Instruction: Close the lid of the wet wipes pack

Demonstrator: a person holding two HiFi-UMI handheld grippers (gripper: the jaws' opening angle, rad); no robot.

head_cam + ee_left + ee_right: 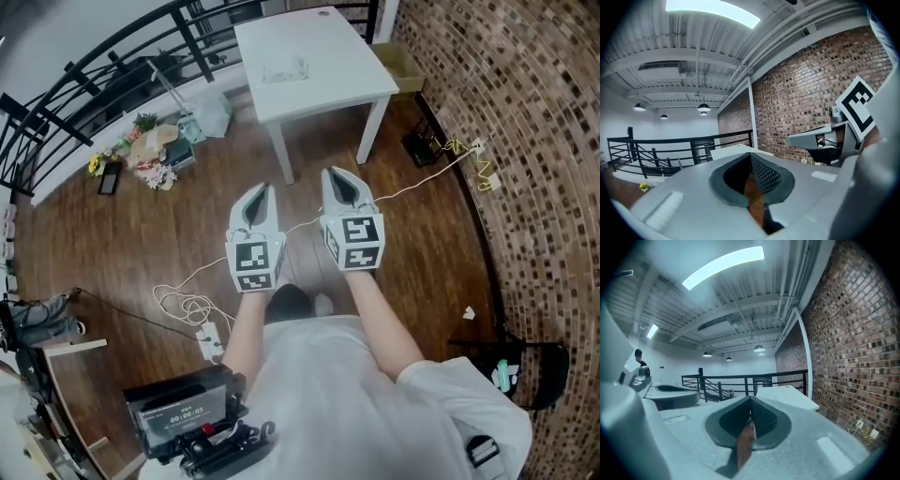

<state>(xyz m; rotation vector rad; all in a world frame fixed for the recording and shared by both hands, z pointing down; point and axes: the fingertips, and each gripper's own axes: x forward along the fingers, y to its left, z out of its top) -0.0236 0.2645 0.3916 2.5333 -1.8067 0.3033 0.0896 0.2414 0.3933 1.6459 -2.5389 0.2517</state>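
Left gripper [264, 190], right gripper [331, 175] side by side, near, not touching, above floor [141, 244]. Table [330, 52] ahead of both, well apart. Wet wipes pack [285, 68] on table, near its middle. Box [401, 66] right of table, by brick wall [534, 141]; wall runs along right of right gripper. Railing [84, 75] ahead-left of left gripper, flowers [150, 155] on floor near it. Cable [187, 302] on floor behind-left of left gripper.

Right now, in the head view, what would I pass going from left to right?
Bunch of flowers → left hand-held gripper → right hand-held gripper → yellow cable by the brick wall. The white table spans both grippers' places, so it is left out.
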